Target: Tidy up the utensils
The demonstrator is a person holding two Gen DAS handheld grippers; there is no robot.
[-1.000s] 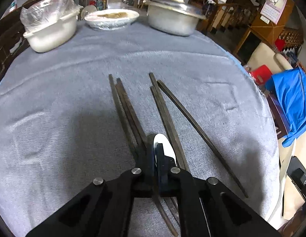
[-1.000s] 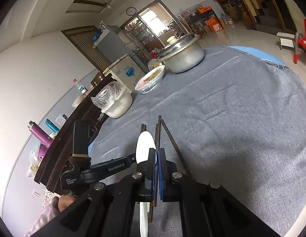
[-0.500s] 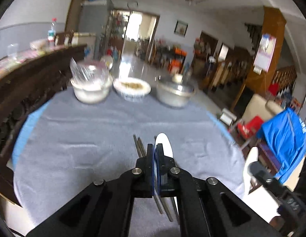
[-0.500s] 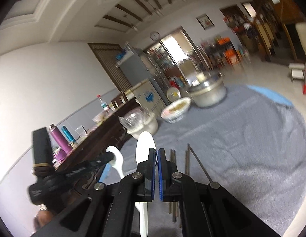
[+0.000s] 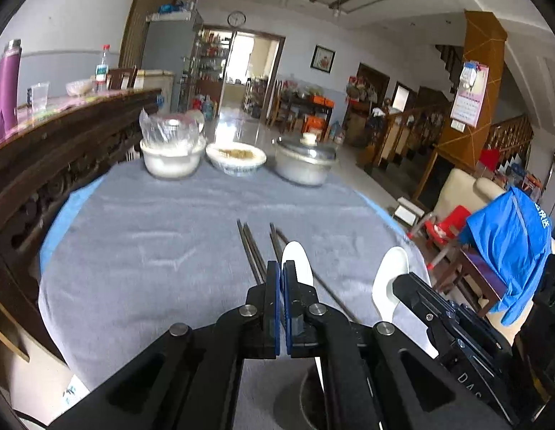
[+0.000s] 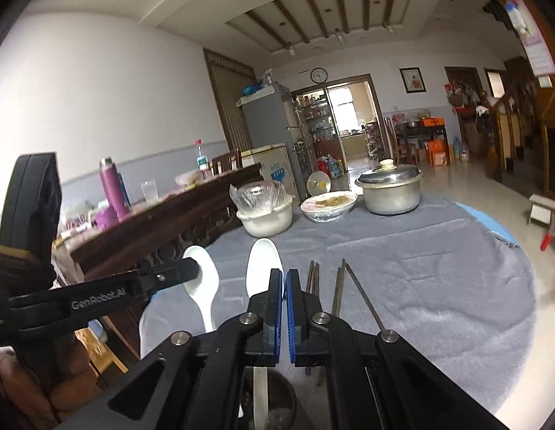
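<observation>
My left gripper [image 5: 281, 268] is shut on a white spoon [image 5: 295, 261], lifted above the grey tablecloth. My right gripper [image 6: 284, 277] is shut on a second white spoon [image 6: 263, 265]. Each view shows the other gripper with its spoon: the right one's spoon [image 5: 390, 272] at the right, the left one's spoon [image 6: 202, 279] at the left. Several dark chopsticks [image 5: 254, 251] lie on the cloth ahead; they also show in the right wrist view [image 6: 336, 286]. A dark round holder [image 6: 277, 399] sits below the right gripper, partly hidden, and shows under the left gripper too [image 5: 309, 394].
At the table's far side stand a white bowl with a plastic bag [image 5: 170, 154], a covered dish of food [image 5: 236, 157] and a lidded metal pot [image 5: 306, 165]. A dark wooden sideboard [image 5: 44, 165] runs along the left. A blue cloth [image 5: 510, 240] hangs on furniture at the right.
Both grippers have risen and tilted up from the table, each carrying its spoon. The view went from close over the chopsticks to the whole table and room.
</observation>
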